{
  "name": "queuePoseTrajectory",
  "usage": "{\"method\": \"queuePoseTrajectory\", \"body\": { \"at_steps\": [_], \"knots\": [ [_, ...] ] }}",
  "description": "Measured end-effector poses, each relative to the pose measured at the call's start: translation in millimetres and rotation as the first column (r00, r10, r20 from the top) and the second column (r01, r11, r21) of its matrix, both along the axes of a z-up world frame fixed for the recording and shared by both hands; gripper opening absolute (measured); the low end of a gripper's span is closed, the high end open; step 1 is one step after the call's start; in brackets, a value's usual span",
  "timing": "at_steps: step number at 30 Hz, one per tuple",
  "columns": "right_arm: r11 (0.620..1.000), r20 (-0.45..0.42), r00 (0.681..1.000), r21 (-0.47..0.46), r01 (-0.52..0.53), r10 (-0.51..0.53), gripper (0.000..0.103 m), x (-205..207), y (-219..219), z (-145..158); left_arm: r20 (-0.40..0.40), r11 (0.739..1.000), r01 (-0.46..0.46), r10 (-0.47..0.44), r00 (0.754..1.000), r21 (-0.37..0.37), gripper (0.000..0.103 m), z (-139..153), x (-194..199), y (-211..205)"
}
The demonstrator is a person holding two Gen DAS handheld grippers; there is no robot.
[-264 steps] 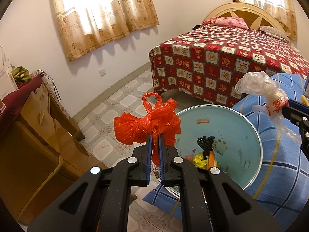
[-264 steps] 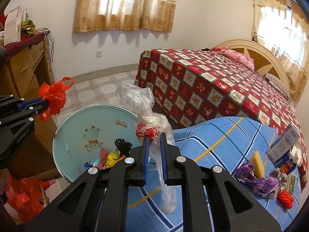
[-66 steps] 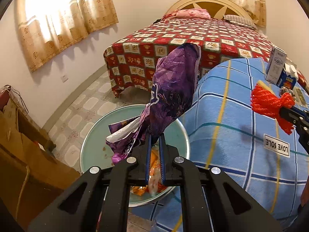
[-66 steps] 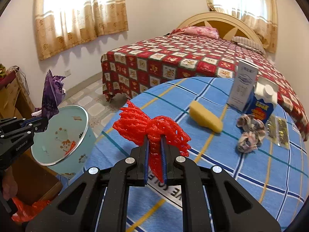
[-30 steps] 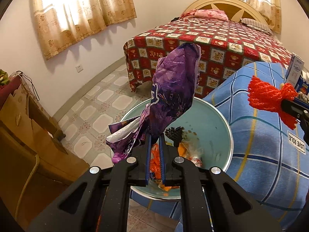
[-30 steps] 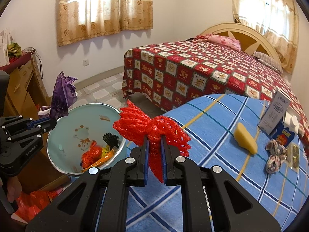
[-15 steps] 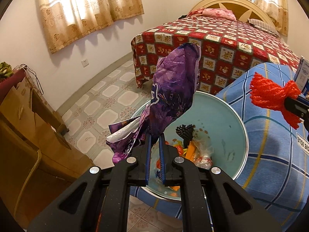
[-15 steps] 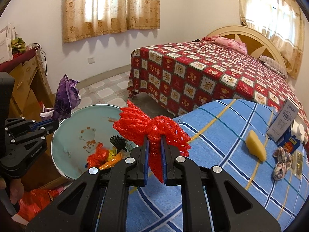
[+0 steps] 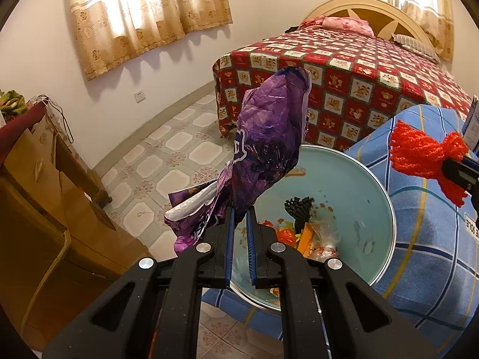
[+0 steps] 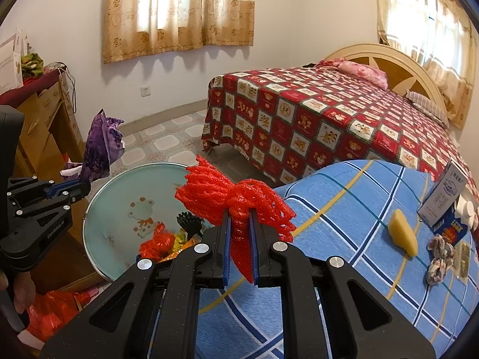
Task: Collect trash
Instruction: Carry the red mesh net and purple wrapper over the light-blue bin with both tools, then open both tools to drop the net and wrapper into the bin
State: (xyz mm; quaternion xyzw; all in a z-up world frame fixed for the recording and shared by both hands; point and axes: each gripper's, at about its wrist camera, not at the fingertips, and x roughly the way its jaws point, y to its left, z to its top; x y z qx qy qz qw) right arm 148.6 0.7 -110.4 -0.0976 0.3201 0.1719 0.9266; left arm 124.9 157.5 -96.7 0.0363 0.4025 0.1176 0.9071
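A purple wrapper is clamped upright between the closed jaws of the left gripper, above the near rim of the basin. A red net is pinched in the closed right gripper, held over the blue cloth just beside the basin. Trash is seen inside the basin; a sponge and a carton are left on the cloth.
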Motion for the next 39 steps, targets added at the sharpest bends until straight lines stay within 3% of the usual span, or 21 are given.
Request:
{"method": "queuePoseTrajectory", "body": {
  "at_steps": [39],
  "knots": [
    [0.997, -0.042, 0.996, -0.019, -0.08, 0.079, 0.012, 16, 31, -14, -0.022, 1.0, 0.0, 0.0, 1.0, -0.006, 0.011, -4, 13, 3]
  ]
}}
